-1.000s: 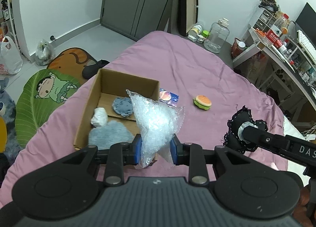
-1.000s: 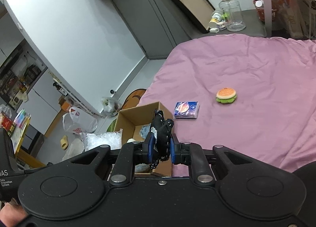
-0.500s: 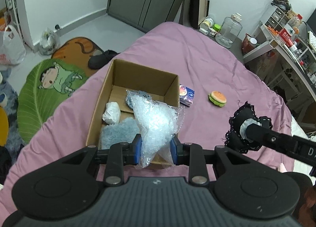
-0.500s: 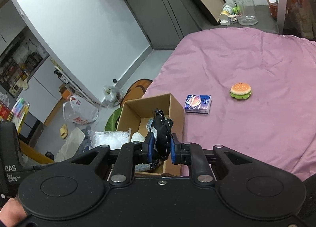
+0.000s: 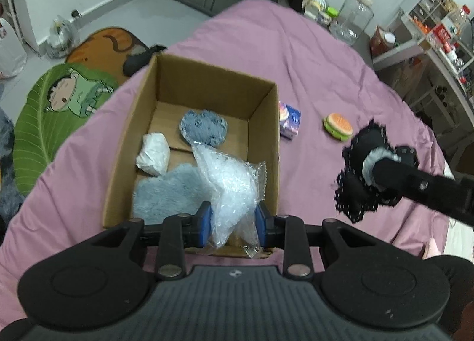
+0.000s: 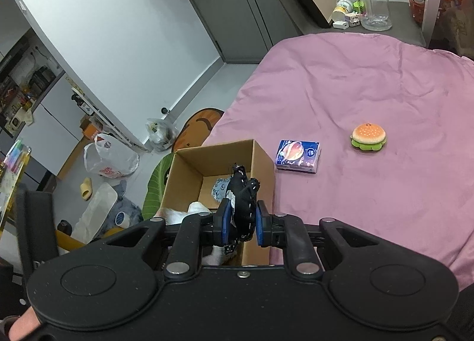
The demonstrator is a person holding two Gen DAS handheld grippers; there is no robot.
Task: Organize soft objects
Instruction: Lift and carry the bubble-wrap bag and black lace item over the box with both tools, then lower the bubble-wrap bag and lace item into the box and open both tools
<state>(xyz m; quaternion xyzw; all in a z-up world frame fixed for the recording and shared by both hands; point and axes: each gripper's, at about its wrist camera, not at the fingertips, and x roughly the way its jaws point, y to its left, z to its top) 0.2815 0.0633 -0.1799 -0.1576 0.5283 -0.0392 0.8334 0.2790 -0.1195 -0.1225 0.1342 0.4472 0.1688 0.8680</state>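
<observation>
Left gripper point(image 5: 232, 224): jaws narrowed on one clear bubble-wrap bag point(image 5: 231, 186), held above the near end of the cardboard box point(image 5: 268, 145).
Right gripper point(image 6: 241, 224): jaws pinched on one black lace-edged pad point(image 6: 241, 201), by the box's right wall.
Box contents: three items ahead of the left jaws: fluffy blue mat point(image 5: 166, 192), white wad point(image 5: 153, 154), blue-grey cloth point(image 5: 204, 130).
Bedspread point(image 6: 370, 80), beyond the right jaws: one tissue pack point(image 6: 297, 156), one burger toy point(image 6: 368, 136).
Hidden: the mat's near edge behind the gripper.
</observation>
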